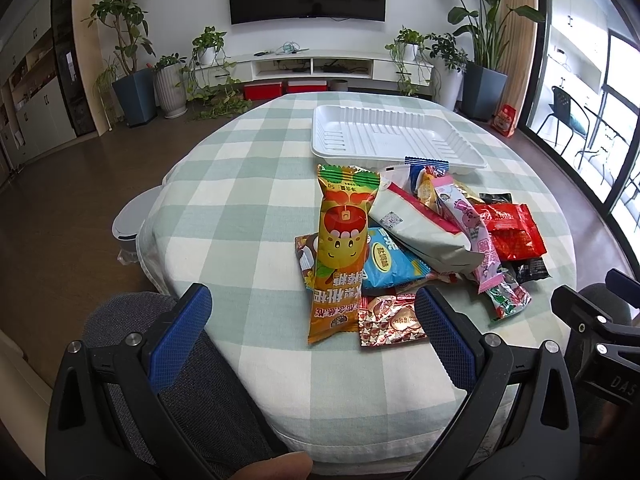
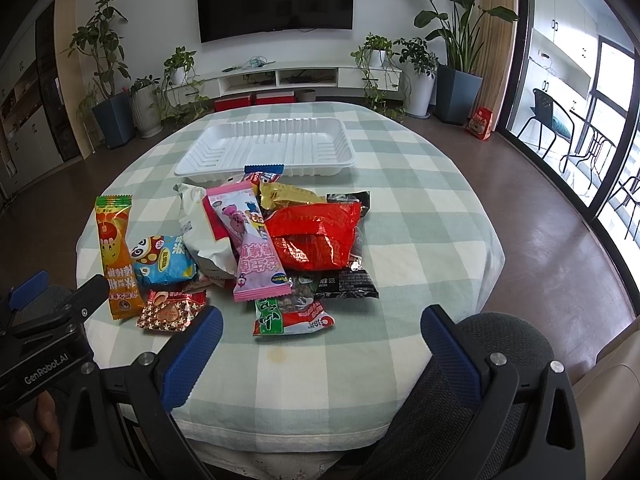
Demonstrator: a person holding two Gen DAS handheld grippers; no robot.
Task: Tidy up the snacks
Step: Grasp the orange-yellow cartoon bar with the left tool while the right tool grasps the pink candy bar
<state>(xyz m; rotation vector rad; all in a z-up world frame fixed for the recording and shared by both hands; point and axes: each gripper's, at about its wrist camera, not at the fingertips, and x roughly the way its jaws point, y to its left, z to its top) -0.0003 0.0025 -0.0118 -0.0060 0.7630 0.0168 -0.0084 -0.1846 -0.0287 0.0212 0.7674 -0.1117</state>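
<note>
Right now both tools are hovering at the near edge of the round table with its green-and-white checked cloth (image 1: 248, 184), and nothing is being held. The left gripper (image 1: 312, 332) is standing with its blue-padded jaws wide apart, and the right gripper (image 2: 322, 344) is likewise spread open, empty.

The snacks are lying in a loose heap in the middle of the cloth, just near of the white ribbed plastic tray (image 2: 264, 148), which is sitting empty at the far side. On the left of the heap the long orange candy packet (image 1: 340, 252) is lying lengthwise, partly on top of its neighbours; a blue crinkled pouch (image 1: 390, 260) is tucked beside it, and a pink stick wrapper (image 2: 250, 240) and a shiny red foil bag (image 2: 316, 236) are resting further right.

These packets look light, soft and slippery, probably crushable inside. The orange one seems the easiest first pick: pinching it across its narrow width, near the close end seam where the film is flat, would likely hold without squashing the contents.
</note>
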